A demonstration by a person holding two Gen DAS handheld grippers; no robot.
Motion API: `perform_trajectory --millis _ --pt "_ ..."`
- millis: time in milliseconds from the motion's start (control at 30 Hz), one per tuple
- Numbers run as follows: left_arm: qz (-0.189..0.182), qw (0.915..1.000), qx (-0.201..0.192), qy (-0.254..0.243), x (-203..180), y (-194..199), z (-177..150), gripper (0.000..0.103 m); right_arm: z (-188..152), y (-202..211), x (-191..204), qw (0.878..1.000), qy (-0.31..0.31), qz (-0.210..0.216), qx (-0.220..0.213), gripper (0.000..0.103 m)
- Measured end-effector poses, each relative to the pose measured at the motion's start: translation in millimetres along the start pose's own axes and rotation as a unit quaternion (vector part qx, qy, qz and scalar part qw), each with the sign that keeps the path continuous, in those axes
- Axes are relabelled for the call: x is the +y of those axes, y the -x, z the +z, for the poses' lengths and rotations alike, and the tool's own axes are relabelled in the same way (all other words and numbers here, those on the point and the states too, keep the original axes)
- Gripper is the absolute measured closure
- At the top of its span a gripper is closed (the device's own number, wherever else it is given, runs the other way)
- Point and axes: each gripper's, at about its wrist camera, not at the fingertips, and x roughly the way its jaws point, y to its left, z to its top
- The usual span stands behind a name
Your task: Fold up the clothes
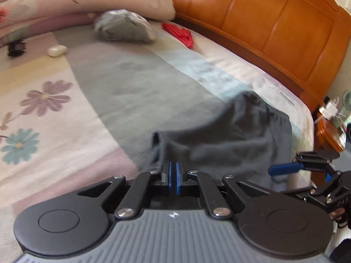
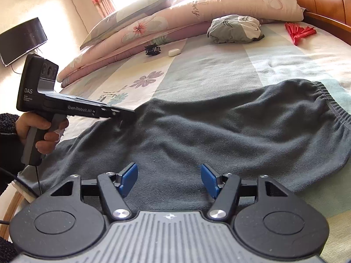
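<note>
On a flower-print bed [image 2: 197, 70], a person's left gripper [image 1: 174, 171] has its blue pads pressed together on a raised fold of dark grey trousers [image 2: 219, 127], while the right gripper [image 2: 169, 180] hovers over the cloth with its jaws well apart and nothing between them. The trousers lie spread across the near half of the bed, the elastic waistband [image 2: 335, 107] at about two o'clock in the right wrist view, and the pinched fold at about nine o'clock beside the hand [image 2: 41, 131] gripping the left tool's handle.

The risks, as judged from here: the pinch looks shallow, at the pad tips only, so the fabric could slip free if the fold is dragged; it may also have caught just the top layer (the pictures do not settle this), which would pull the leg open rather than fold it. With the right gripper holding nothing, the rest of the garment could slide and bunch along with the pull.

Counted, near to far: two grippers, one pair of trousers, one black hair clip [image 2: 153, 49], one small white case [image 2: 174, 52], one grey cushion [image 2: 234, 29], one red folding fan [image 2: 299, 31], and folded quilts [image 2: 175, 15] stacked at twelve o'clock.
</note>
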Motion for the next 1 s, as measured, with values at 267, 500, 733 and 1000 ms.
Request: perform_trajectory --millis 267,500,733,1000 --pt "0.029 0.9976 -0.026 0.057 13.1 -44.0 28.3 0.097 -0.8 4.1 -6.8 1.000 -0.007 -0.020 0.000 0.035" --pt "0.036 0.9965 -0.053 0.054 11.3 12.6 27.2 0.089 25.4 0.5 -12.7 0.996 0.043 -0.074 -0.015 0.034" --pt "0.015 0.9974 0.000 0.070 6.2 19.2 -17.0 0.083 39.5 -54.3 -23.1 0.986 0.114 -0.119 0.034 0.035" --pt "0.032 0.9892 -0.030 0.139 32.6 3.5 -28.6 0.083 25.1 -17.5 -59.9 0.981 0.115 -0.153 0.024 0.035"
